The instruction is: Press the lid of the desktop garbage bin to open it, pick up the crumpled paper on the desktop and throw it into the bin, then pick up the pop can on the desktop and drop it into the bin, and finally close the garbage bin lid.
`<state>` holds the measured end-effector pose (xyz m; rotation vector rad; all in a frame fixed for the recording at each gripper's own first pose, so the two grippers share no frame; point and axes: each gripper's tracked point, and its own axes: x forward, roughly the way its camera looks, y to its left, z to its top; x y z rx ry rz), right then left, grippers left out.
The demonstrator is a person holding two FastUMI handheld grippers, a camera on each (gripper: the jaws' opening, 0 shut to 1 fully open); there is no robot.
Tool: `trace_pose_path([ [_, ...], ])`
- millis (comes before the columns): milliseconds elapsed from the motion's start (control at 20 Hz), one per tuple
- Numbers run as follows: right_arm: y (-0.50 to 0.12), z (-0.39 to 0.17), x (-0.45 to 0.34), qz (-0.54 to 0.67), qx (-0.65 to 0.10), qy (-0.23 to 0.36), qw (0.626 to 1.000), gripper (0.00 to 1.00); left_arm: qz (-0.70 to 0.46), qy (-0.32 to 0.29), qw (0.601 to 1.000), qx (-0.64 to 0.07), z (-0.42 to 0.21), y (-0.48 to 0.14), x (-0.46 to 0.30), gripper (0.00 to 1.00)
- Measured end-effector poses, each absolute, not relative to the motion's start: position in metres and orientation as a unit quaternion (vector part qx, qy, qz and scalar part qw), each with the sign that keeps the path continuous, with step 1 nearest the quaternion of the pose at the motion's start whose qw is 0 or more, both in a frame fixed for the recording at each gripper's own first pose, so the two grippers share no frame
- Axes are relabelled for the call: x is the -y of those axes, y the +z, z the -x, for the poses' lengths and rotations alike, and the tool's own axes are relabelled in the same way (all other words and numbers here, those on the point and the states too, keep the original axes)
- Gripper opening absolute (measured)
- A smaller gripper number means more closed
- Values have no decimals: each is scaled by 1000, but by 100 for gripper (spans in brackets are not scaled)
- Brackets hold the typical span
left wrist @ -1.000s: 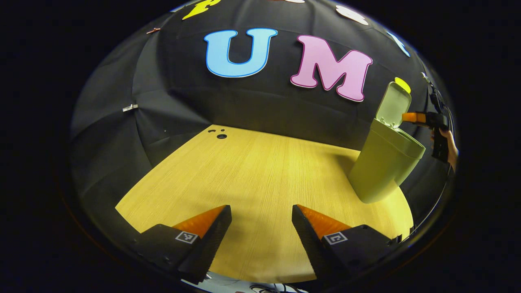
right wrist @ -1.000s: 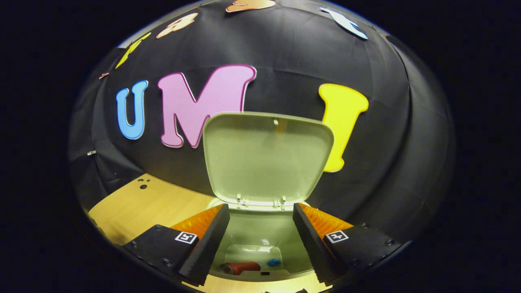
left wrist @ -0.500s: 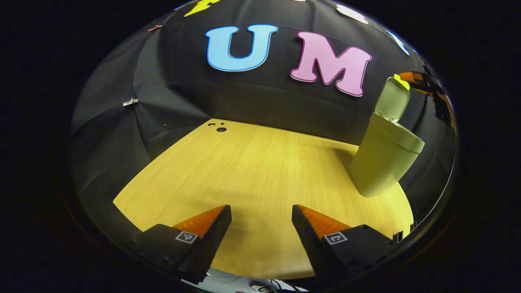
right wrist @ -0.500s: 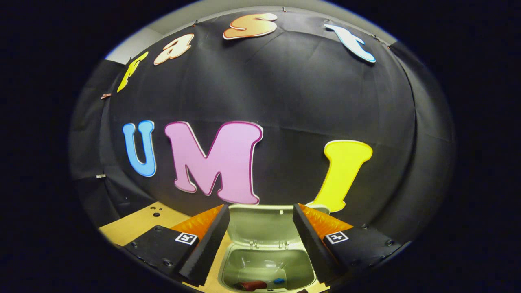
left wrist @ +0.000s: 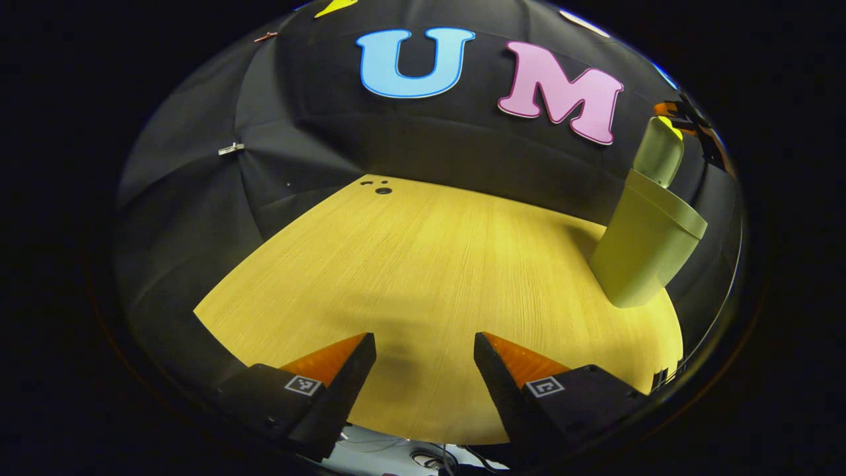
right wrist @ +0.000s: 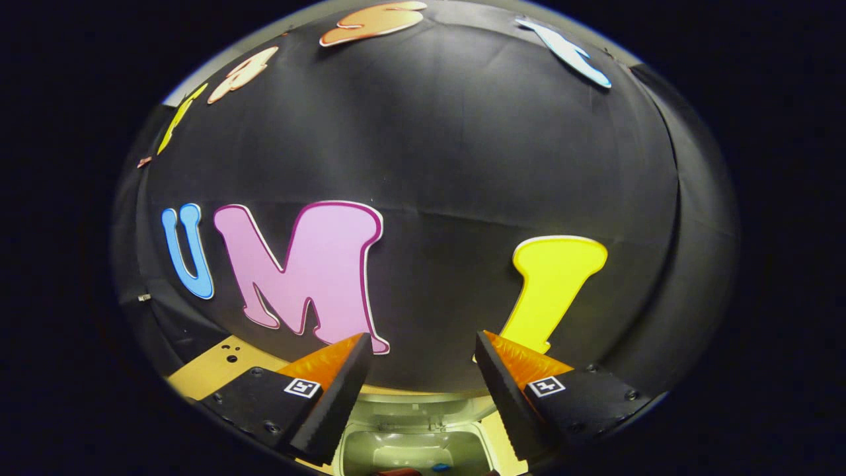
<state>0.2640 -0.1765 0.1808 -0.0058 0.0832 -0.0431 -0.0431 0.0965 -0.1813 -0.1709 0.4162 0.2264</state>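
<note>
Two tongs: both stand with their fingers spread wide and nothing between them.
Bin: the green garbage bin (left wrist: 644,244) stands near the right edge of the worktop (left wrist: 423,277), close to the back, with its lid (left wrist: 657,151) tipped up and open.
Bin contents: in the right gripper view the bin's open mouth (right wrist: 410,453) lies at the bottom; a red thing (right wrist: 400,472) and a small blue thing (right wrist: 439,467) lie at its floor, cut off by the view's rim, too little showing to say what they are.
Left tongs (left wrist: 423,354): low over the front edge of the worktop, well apart from the bin, which stands ahead and to their right.
Right tongs (right wrist: 421,357): above the open bin, which sits below and between the fingers.
Left gripper view extra: the right tongs (left wrist: 684,119) show far off, just beside the top of the raised lid; whether they touch it I cannot tell.
Worktop holes: small dark holes (left wrist: 382,190) lie near the back left corner.
</note>
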Motion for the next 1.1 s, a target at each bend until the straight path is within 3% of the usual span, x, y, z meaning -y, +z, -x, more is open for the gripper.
trace_pose_path([
  [150, 153, -276, 174, -20, -92, -20, 995, 97, 92, 124, 965, -211, 46, -185, -105, 96],
  [700, 134, -236, 174, -4, -110, -22, 994, 98, 113, 141, 961, -208, 58, -194, -112, 96],
  [1100, 43, -189, 171, -16, -170, -14, 985, 98, 103, 133, 961, -217, 71, -204, -107, 96],
])
